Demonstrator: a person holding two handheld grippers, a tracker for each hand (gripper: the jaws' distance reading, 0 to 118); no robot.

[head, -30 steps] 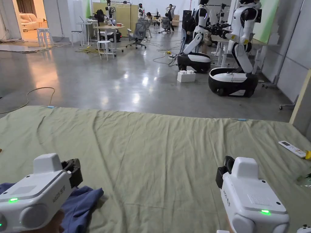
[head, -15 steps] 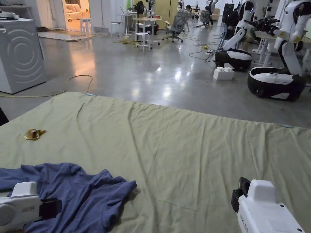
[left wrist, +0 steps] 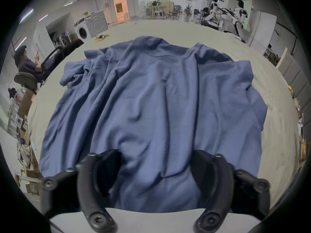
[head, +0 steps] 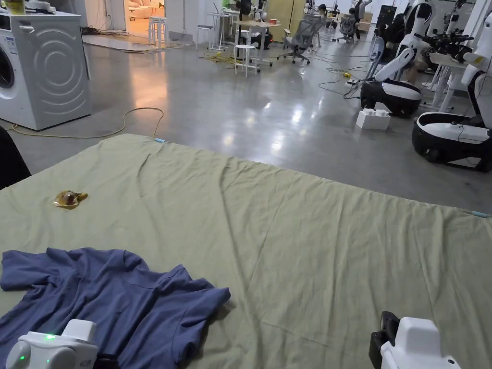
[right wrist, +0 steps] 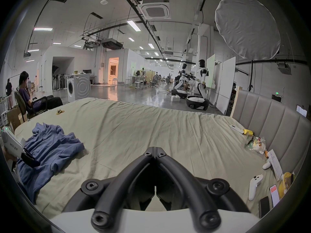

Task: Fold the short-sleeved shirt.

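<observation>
A blue short-sleeved shirt [head: 110, 298] lies crumpled on the green bed sheet [head: 312, 230] at the near left. In the left gripper view the shirt [left wrist: 159, 102] spreads out ahead, collar at the far end. My left gripper [left wrist: 154, 157] is open, its jaws wide apart with the near part of the shirt bulging between them. It also shows low in the head view [head: 103, 359] and at the left of the right gripper view [right wrist: 30, 159]. My right gripper [right wrist: 154, 148] is shut on nothing and hovers above bare sheet, at the near right in the head view [head: 384, 331].
A small yellow-brown object [head: 69, 198] lies on the sheet at the far left. A padded headboard [right wrist: 269, 115] borders the right side, with a white controller [right wrist: 254, 186], phones and wrappers beside it. A person [right wrist: 25, 92] sits left of the bed. A washing machine [head: 43, 67] and white robots [head: 451, 139] stand beyond.
The head camera has swung left and down, so more of the shirt shows. My left gripper has drawn back to the shirt's near edge. The right gripper sits lower in the picture.
</observation>
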